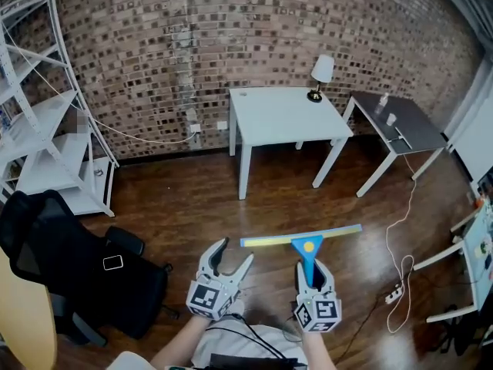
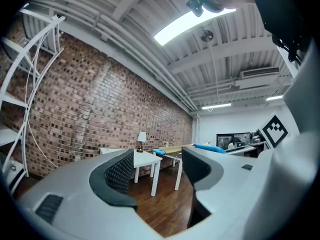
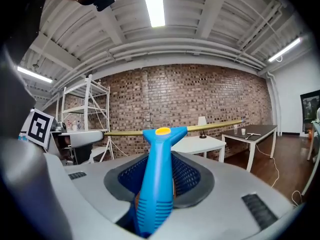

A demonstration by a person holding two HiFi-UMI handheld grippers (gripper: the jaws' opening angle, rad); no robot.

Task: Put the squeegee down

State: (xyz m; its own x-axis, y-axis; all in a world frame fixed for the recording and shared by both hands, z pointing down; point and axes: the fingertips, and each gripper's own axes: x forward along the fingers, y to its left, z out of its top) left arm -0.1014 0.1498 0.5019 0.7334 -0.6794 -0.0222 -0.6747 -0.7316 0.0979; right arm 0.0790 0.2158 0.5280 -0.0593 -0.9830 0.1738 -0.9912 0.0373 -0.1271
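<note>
A squeegee (image 1: 305, 243) with a blue handle and a long yellow blade is held level above the wooden floor, its blade crosswise. My right gripper (image 1: 311, 269) is shut on the blue handle (image 3: 156, 181), which sticks out between the dark pads toward the brick wall. My left gripper (image 1: 231, 259) hangs to the left of it, open, with nothing between its fingers (image 2: 120, 174). In the left gripper view the squeegee's blade tip (image 2: 172, 149) shows past the right jaw.
A white table (image 1: 286, 118) with a small lamp (image 1: 320, 75) stands ahead by the brick wall, a dark table (image 1: 400, 126) to its right. White shelving (image 1: 42, 114) is at the left, a black chair (image 1: 69, 264) near left. A cable and power strip (image 1: 396, 291) lie on the floor.
</note>
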